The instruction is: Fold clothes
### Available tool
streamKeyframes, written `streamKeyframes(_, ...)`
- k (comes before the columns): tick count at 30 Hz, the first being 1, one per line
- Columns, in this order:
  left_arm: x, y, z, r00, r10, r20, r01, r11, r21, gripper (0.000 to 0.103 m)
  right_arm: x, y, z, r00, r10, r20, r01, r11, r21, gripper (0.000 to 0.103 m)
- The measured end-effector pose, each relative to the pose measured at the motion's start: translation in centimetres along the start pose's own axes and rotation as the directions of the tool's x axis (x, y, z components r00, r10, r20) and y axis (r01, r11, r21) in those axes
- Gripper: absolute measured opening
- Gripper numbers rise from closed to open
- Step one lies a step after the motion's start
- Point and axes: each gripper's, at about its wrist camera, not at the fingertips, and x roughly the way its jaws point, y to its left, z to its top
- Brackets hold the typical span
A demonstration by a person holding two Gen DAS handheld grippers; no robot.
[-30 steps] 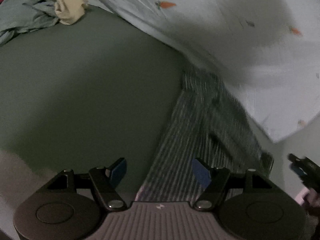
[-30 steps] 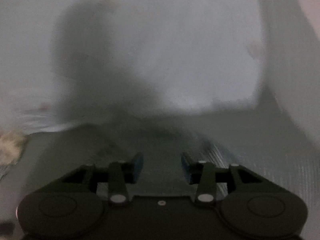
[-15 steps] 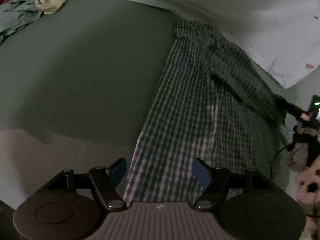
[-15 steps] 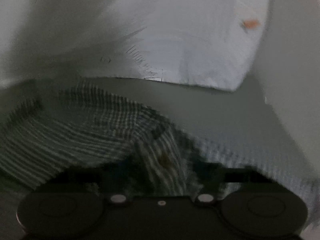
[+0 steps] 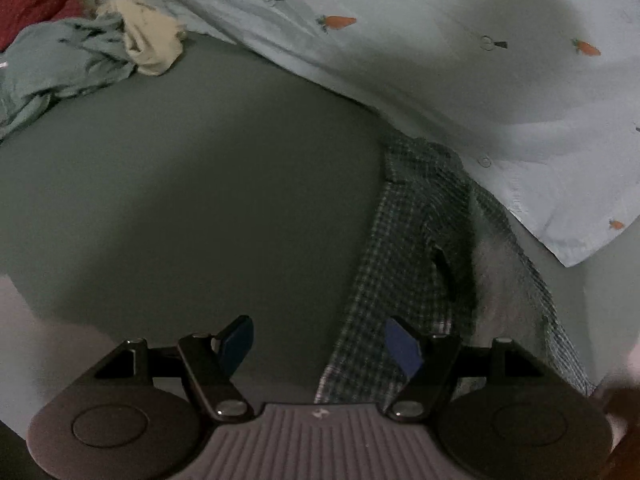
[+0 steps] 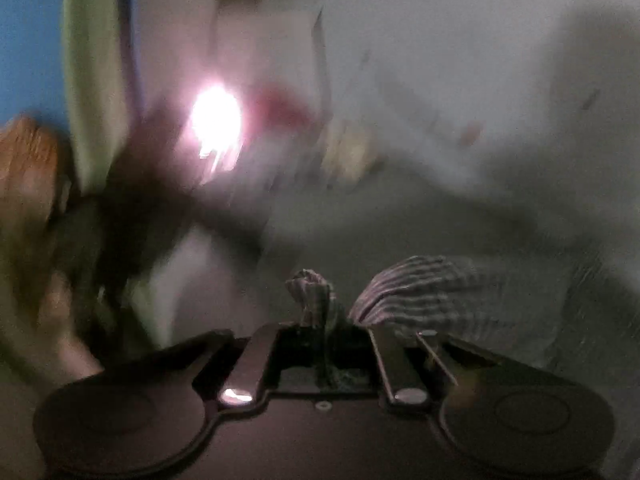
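A dark green checked shirt (image 5: pixel 404 280) lies on the grey-green bedsheet (image 5: pixel 200 200), its right side lifted and showing a pale inner face. My left gripper (image 5: pixel 320 346) hovers open over the shirt's lower left edge, blue pads (image 5: pixel 404 350) wide apart and touching nothing. In the blurred right wrist view my right gripper (image 6: pixel 324 340) is shut on a bunch of the checked shirt (image 6: pixel 312 292). More of the cloth (image 6: pixel 416 292) billows to the right of the fingers.
A pale blue quilt with carrot print (image 5: pixel 460 60) covers the far side of the bed. A heap of teal and cream clothes (image 5: pixel 92 56) and a red cloth (image 5: pixel 36 4) lie at the far left. A bright light (image 6: pixel 216 116) glares in the right wrist view.
My right gripper went from open to shut on the shirt's cloth, then swung and rolled quickly, blurring its view. The shirt's right side has risen. The left gripper stays open.
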Motion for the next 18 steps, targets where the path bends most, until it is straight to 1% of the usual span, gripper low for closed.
streamKeyframes(1, 0.5, 0.1, -0.1, 1.000, -0.002, -0.012, 0.002, 1.000, -0.002, 0.074, 1.1, 0.8, -1.2, 0.998, -0.001, -0.058, 0.001, 1.000, 0.002, 0.008)
streamKeyframes(3, 1.2, -0.2, -0.4, 0.999, -0.017, -0.034, 0.017, 1.000, 0.013, 0.074, 2.5, 1.8, -3.2, 0.989, -0.027, -0.143, 0.032, 0.999, 0.035, 0.008)
streamKeyframes(4, 1.6, -0.4, -0.6, 0.999, -0.025, -0.046, 0.026, 0.999, 0.023, 0.074, 2.8, 2.1, -3.9, 0.985, -0.036, -0.167, 0.046, 0.997, 0.055, 0.009)
streamKeyframes(7, 2.4, -1.5, -0.9, 0.996, -0.050, -0.078, 0.057, 0.995, 0.081, 0.074, 1.5, 2.3, -4.0, 0.991, -0.046, -0.125, 0.065, 0.986, 0.154, 0.009)
streamKeyframes(9, 2.7, -2.3, -1.1, 0.993, -0.066, -0.095, 0.077, 0.990, 0.120, 0.074, -0.2, 1.6, -3.8, 0.998, -0.035, -0.049, 0.047, 0.962, 0.270, 0.009)
streamKeyframes(11, 3.1, -2.7, -1.1, 0.991, -0.081, -0.109, 0.096, 0.985, 0.142, 0.074, -1.2, 0.8, -4.3, 0.999, -0.020, 0.029, 0.007, 0.918, 0.396, 0.010)
streamKeyframes(12, 3.3, -2.7, -1.1, 0.989, -0.088, -0.116, 0.105, 0.984, 0.144, 0.074, -1.6, 0.3, -4.7, 0.997, -0.014, 0.070, -0.020, 0.888, 0.459, 0.010)
streamKeyframes(13, 3.4, -2.7, -1.1, 0.988, -0.095, -0.124, 0.113, 0.983, 0.143, 0.074, -1.7, -0.1, -5.1, 0.996, -0.014, 0.092, -0.035, 0.861, 0.507, 0.012)
streamKeyframes(15, 3.7, -2.7, -1.1, 0.985, -0.105, -0.137, 0.125, 0.982, 0.144, 0.074, -0.7, -0.4, -6.3, 0.998, -0.030, 0.060, -0.009, 0.830, 0.557, 0.015)
streamKeyframes(16, 3.9, -2.7, -1.1, 0.984, -0.106, -0.142, 0.127, 0.981, 0.148, 0.074, -0.1, -0.2, -6.8, 0.999, -0.031, 0.027, 0.011, 0.827, 0.561, 0.018)
streamKeyframes(17, 4.0, -2.8, -1.0, 0.984, -0.107, -0.145, 0.129, 0.979, 0.156, 0.074, 0.5, 0.5, -7.0, 0.999, -0.024, -0.029, 0.036, 0.849, 0.527, 0.020)
streamKeyframes(18, 4.0, -3.0, -1.0, 0.983, -0.108, -0.146, 0.132, 0.977, 0.165, 0.074, 0.6, 1.2, -6.9, 0.998, -0.020, -0.060, 0.047, 0.863, 0.503, 0.024)
